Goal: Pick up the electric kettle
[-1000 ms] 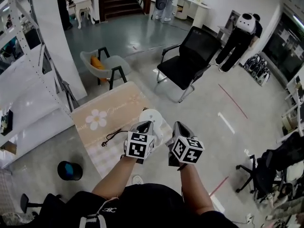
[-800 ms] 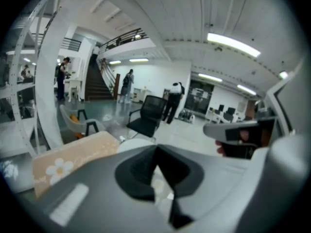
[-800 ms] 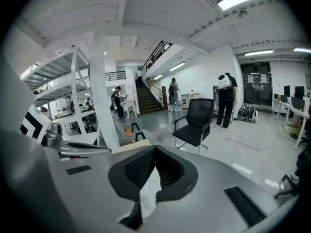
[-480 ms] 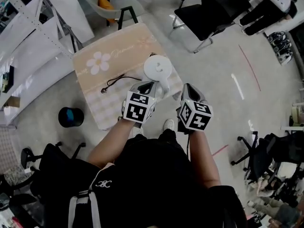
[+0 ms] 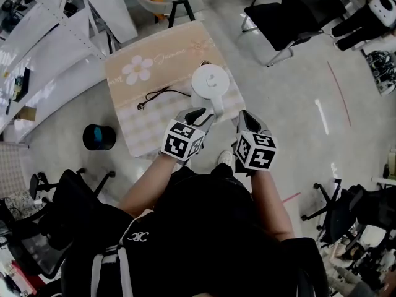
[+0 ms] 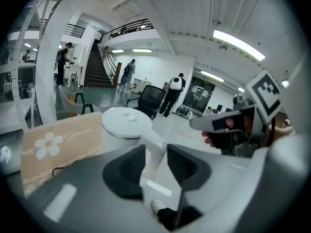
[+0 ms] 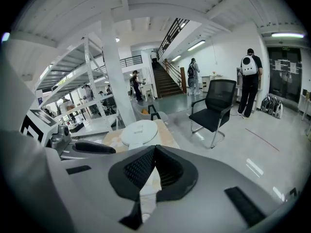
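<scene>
- Standing on the beige table (image 5: pixel 133 129), near its right edge: the white electric kettle (image 5: pixel 210 81).
- Left claw (image 5: pixel 199 113): jaws just opening, apart, with the kettle's handle (image 6: pixel 154 154) between them.
- Right claw (image 5: pixel 243 117): jaws together, empty.

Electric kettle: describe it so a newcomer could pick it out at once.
In the head view, find the beige cloth printed with a white flower, ahead of the person. The electric kettle stands near its right edge, white with a round lid. The only thing beside it is a black cord lying to its left.
</scene>
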Tool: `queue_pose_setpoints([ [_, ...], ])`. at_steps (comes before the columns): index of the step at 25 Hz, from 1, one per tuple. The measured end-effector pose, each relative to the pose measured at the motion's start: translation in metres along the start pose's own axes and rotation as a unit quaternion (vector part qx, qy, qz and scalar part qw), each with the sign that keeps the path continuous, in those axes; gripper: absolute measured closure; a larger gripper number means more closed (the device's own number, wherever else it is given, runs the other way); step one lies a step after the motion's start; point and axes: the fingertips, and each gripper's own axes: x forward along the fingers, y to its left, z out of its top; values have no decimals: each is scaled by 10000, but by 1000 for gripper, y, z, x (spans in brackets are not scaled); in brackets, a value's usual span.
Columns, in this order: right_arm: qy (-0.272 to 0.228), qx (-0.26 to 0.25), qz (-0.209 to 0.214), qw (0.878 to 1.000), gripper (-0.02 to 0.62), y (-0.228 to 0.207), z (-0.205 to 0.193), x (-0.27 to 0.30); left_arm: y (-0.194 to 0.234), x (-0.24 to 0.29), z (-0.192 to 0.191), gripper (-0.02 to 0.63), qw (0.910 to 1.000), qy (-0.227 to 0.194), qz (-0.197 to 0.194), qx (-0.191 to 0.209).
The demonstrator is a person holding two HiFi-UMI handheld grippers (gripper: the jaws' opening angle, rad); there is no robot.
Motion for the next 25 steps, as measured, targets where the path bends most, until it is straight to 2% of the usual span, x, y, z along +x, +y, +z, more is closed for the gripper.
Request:
queue_pose_setpoints([
  [3, 90, 103, -9, 9999, 600, -7, -6, -1, -4, 9, -6, 402, 9998, 70, -187, -52],
  [5, 128, 133, -46, 9998, 600, -11, -9, -2, -7, 17, -11, 389, 9996, 100, -254, 11],
  [11, 190, 351, -134, 9991, 600, -26, -16, -6, -9, 36, -21, 380, 9998, 15, -104, 187],
  [16, 174, 479, -346, 9981, 600, -42, -19, -14, -11, 51, -32, 382, 9993, 169, -170, 287],
  [21, 210, 766, -432, 9959, 600, -52, -25, -22, -17, 62, -37, 383, 9955, 280, -136, 900],
  [25, 242, 793, -615, 9947, 600, -60, -31, -29, -15, 72, -40, 385, 9962, 270, -222, 799],
])
